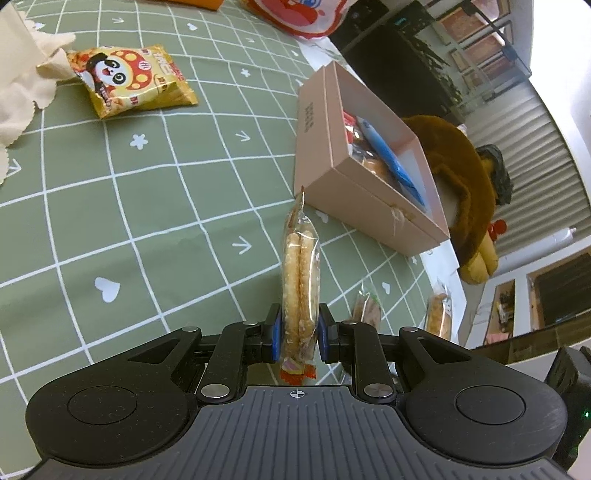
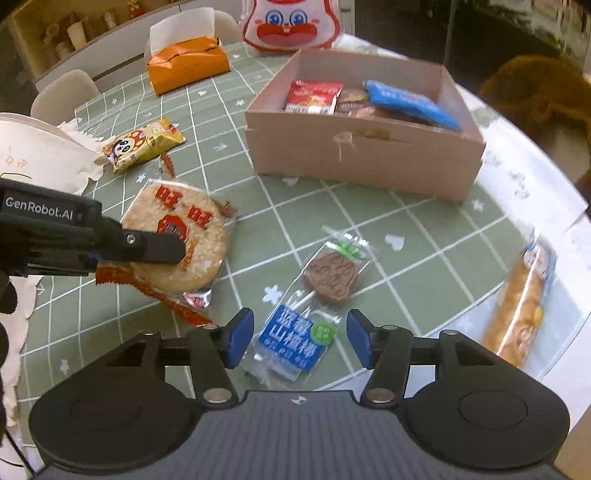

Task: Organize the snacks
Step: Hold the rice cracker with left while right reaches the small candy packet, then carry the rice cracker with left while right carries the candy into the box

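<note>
Left wrist view: left gripper [image 1: 300, 334] clenched on a rice cracker pack [image 1: 300, 284], held edge-on, blue pads pressing both flat faces, pack raised off the green checked tablecloth [image 1: 147, 221]. Only the right wrist view shows the pack's printed face, round with red characters, the left gripper's black finger crossing it.

Right wrist view: right gripper [image 2: 300, 339] released, jaws apart, with a lollipop pack [image 2: 314, 306] lying on the cloth between and ahead of the pads; neither pad touches it. This pack is mostly hidden behind the gripper in the left view.

Pink box [image 2: 365, 162] stands further back, open-topped. Right view shows its contents well: a red packet [image 2: 314, 96], a blue packet [image 2: 410, 103], brownish items between, too blurred to name. Left view sees it mostly from the side.

Loose items: yellow panda snack bag [image 1: 133, 79] near a cream cloth [image 1: 26, 92]; bread-like pack [image 2: 521, 302] at the table's right edge, possibly a bun. Orange tissue pack [image 2: 186, 66] and rabbit-face bag [image 2: 291, 26] at the far edge. Brown plush toy [image 1: 465, 177] behind the box.
</note>
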The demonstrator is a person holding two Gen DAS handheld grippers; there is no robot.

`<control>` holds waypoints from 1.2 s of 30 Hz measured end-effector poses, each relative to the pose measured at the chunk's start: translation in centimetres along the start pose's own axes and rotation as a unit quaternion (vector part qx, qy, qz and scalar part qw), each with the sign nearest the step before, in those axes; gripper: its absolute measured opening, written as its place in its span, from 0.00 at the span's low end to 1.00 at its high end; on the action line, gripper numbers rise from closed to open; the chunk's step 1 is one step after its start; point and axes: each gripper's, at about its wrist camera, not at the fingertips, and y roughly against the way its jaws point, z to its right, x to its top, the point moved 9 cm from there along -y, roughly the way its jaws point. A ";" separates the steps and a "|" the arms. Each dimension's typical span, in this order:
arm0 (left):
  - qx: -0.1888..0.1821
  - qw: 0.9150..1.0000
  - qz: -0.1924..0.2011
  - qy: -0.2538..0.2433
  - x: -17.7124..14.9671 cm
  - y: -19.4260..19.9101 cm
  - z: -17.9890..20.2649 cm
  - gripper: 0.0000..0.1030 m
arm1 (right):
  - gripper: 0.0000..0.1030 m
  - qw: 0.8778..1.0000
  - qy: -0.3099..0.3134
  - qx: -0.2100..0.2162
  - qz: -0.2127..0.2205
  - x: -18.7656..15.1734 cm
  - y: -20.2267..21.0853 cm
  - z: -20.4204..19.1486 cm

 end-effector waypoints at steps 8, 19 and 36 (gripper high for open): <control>0.009 1.000 -0.001 -0.010 0.0 -0.1 0.4 0.22 | 0.56 1.000 -0.012 0.006 -0.019 0.9 -1.3 0.5; 0.022 0.999 -0.002 -0.027 -0.2 -0.3 0.9 0.22 | 0.55 0.999 -0.009 -0.037 0.005 3.2 -3.1 1.1; -0.097 0.981 0.103 -0.135 7.5 7.1 12.3 0.22 | 0.34 0.979 -0.001 -0.010 0.204 13.6 14.0 3.9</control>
